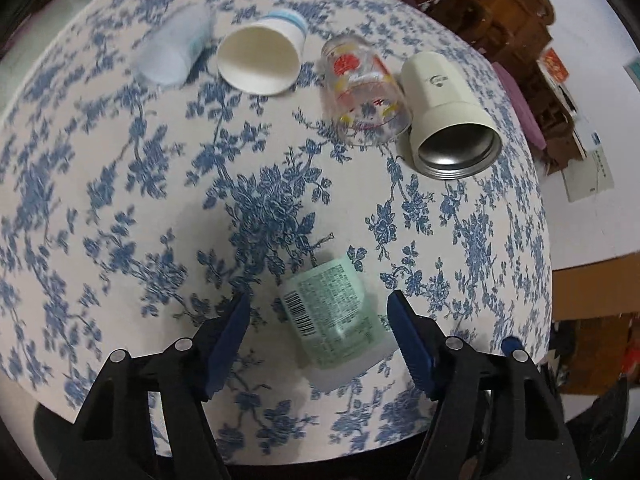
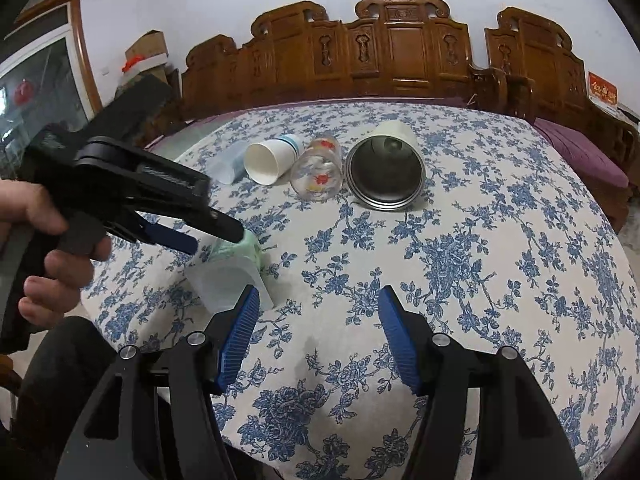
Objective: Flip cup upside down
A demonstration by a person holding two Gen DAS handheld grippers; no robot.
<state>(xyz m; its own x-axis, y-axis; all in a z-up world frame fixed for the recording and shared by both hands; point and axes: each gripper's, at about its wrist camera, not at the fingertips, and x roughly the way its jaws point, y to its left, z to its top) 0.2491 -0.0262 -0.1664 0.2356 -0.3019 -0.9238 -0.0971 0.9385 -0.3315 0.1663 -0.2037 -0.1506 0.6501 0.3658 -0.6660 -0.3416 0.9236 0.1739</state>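
A pale green plastic cup (image 1: pixel 336 312) with a printed label and barcode lies on its side on the floral tablecloth, its open mouth toward me. My left gripper (image 1: pixel 318 312) is open, with its blue fingers on either side of the cup and apart from it. In the right wrist view the same cup (image 2: pixel 232 268) lies at the left under the left gripper (image 2: pixel 216 240), held by a hand. My right gripper (image 2: pixel 318 308) is open and empty, just right of the cup.
Further back lie a frosted plastic cup (image 1: pixel 172 52), a white paper cup (image 1: pixel 260 56), a clear glass with red print (image 1: pixel 364 92) and a cream metal-lined mug (image 1: pixel 448 112), all on their sides. The table edge (image 1: pixel 548 240) is at right. Carved wooden furniture (image 2: pixel 380 52) stands behind.
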